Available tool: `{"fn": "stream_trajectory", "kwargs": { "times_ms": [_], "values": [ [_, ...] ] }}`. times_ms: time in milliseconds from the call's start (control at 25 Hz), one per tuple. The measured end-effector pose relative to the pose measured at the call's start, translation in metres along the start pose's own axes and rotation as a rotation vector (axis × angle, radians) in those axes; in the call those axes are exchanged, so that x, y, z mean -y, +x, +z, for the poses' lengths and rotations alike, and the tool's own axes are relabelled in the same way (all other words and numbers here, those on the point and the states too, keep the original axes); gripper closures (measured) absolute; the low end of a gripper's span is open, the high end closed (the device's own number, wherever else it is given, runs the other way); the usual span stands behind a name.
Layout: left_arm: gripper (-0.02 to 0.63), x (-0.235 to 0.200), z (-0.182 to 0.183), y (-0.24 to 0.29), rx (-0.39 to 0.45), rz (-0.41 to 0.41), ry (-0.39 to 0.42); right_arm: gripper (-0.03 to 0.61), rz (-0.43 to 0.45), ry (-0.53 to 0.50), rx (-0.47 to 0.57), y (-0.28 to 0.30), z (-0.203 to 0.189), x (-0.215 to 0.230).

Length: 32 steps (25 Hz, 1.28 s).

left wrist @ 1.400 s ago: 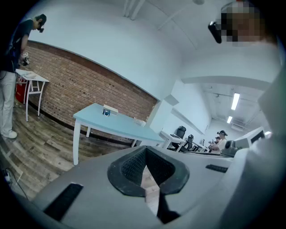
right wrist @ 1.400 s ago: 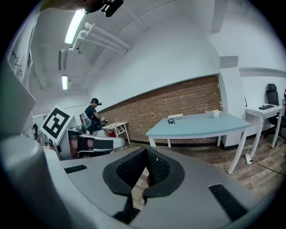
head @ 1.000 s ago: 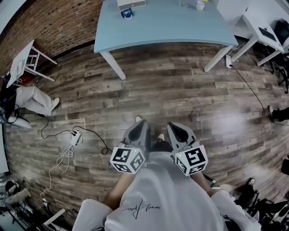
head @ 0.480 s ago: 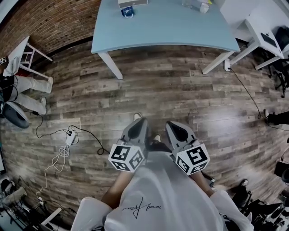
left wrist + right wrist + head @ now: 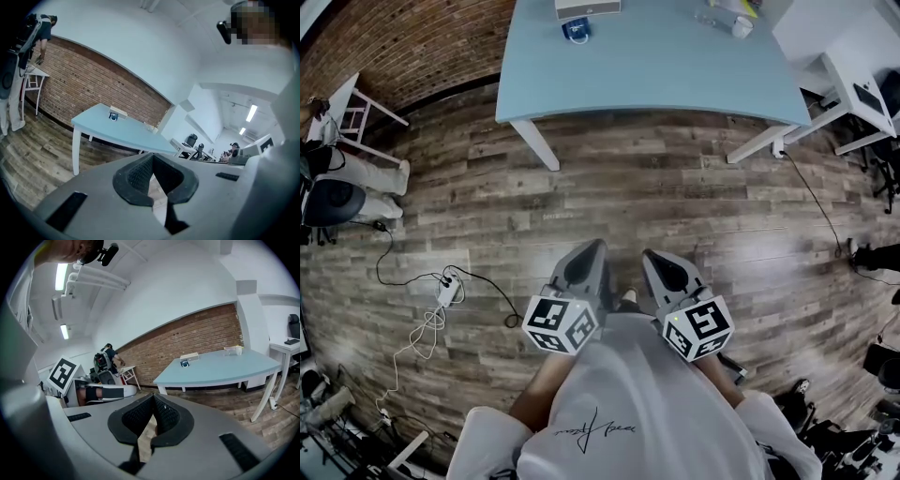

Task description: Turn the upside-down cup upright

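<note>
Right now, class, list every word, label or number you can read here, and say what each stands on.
No text here reads clearly.
White shirt: one dark line of handwritten-style script, too blurred to read.
Marker cubes: black-and-white square patterns, no letters or numbers.

No legible text, numbers or brands anywhere. Left marker cube [image 5: 561, 325] and right marker cube [image 5: 698, 330] carry black-and-white square code patterns only, no characters. The right gripper view shows the same kind of pattern on the left marker cube, again not readable as letters. White shirt [image 5: 623, 394], near edge, has a dark handwritten-style script line on it, too small and looped to make out. Pale box [image 5: 587, 7] on the far blue table [image 5: 675, 66]: any print is too small to resolve.
</note>
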<state>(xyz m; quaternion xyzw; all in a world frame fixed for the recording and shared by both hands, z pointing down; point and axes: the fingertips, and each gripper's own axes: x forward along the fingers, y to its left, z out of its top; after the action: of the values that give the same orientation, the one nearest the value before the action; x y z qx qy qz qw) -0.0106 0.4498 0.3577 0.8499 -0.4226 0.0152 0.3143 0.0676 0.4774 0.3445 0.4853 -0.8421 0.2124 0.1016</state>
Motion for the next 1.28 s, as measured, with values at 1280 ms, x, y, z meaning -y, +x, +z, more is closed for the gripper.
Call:
{"fn": "stream_trajectory", "kwargs": {
  "times_ms": [1280],
  "values": [
    [0.606,-0.098,0.107,0.058,0.008,-0.143,-0.020,0.557,-0.014,-0.047,0.021,0.147,0.080,-0.006]
  ]
}}
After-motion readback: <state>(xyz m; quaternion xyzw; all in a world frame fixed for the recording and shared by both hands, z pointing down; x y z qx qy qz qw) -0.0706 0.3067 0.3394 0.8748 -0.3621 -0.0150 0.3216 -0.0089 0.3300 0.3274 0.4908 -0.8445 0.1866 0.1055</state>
